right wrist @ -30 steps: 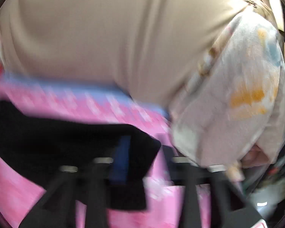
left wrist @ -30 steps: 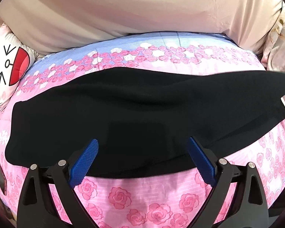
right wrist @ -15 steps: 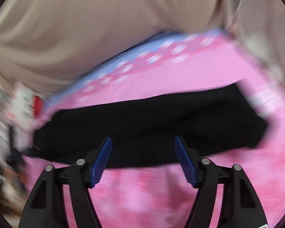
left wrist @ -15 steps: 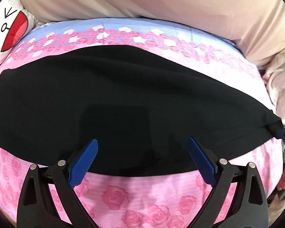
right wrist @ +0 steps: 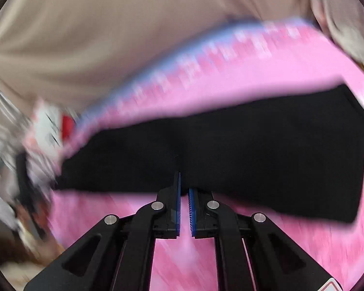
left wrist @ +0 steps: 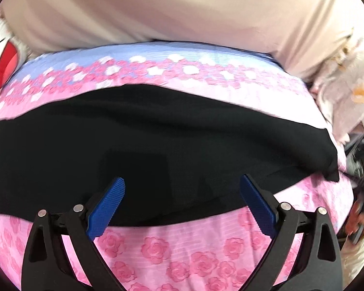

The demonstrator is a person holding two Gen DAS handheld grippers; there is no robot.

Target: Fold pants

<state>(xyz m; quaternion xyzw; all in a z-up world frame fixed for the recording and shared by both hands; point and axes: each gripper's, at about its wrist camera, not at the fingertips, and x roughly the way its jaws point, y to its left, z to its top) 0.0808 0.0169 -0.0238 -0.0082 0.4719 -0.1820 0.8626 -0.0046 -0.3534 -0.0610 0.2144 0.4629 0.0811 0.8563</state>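
Note:
Black pants (left wrist: 169, 145) lie folded in a long band across the pink rose bedsheet (left wrist: 182, 249). My left gripper (left wrist: 182, 179) is open, its blue pads (left wrist: 109, 203) spread wide over the band's near edge and touching nothing. In the blurred right wrist view the pants (right wrist: 254, 150) stretch from left to right. My right gripper (right wrist: 184, 184) sits at their near edge with its jaws closing to a narrow slit, and black cloth shows pinched between the tips.
A beige blanket (left wrist: 169, 7) bulges along the far side of the bed. A white cartoon pillow (left wrist: 2, 68) lies at the left and a pale printed cloth (left wrist: 347, 92) at the right. A blurred hand (left wrist: 361, 220) shows at the right edge.
The right gripper swung down to the pants' near edge and went from wide open to nearly shut. The left gripper shifted a little over the pants and stayed open.

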